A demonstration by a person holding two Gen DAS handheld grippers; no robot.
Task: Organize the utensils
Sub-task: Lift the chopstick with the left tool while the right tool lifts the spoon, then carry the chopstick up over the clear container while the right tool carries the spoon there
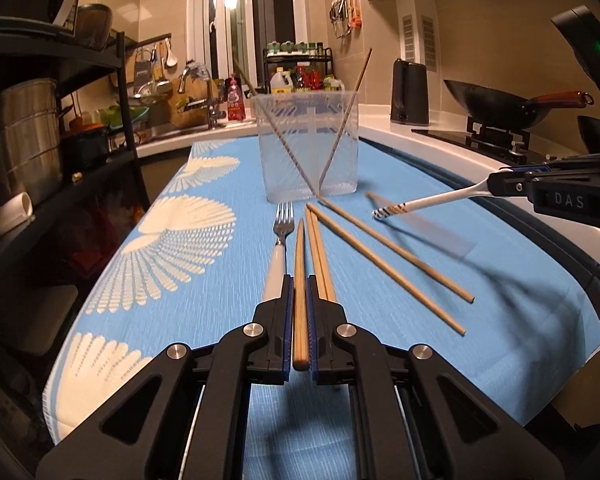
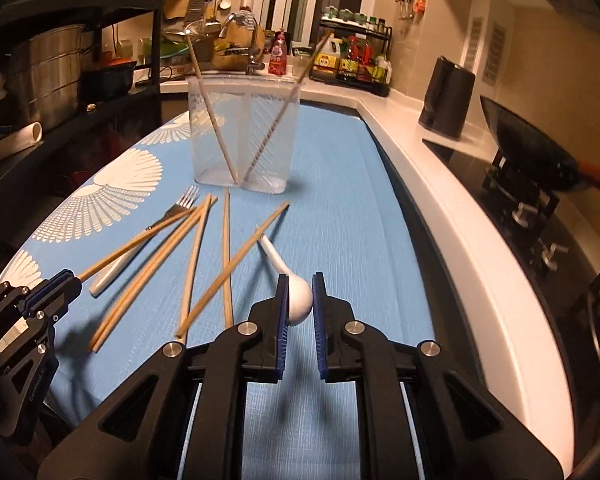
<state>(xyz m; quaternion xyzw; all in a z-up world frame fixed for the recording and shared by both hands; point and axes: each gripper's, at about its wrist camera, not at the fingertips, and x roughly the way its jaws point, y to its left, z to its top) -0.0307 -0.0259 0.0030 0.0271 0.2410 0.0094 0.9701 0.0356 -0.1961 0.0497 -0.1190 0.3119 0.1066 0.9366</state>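
The slim, stiff wooden chopstick [image 1: 300, 280] sat clamped lengthwise in the left gripper [image 1: 300, 300] above the blue patterned cloth [image 1: 380, 360]; light, best pinched mid-shaft. The right gripper [image 2: 300, 296] gripped a white ceramic spoon [image 2: 296, 300], smooth and breakable. Only the right view showed the spoon's bowl pinched

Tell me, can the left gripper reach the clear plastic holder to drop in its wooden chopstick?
Probably yes. The left gripper is shut on the wooden chopstick, and only low-lying utensils lie before the clear plastic holder, whose top is open.
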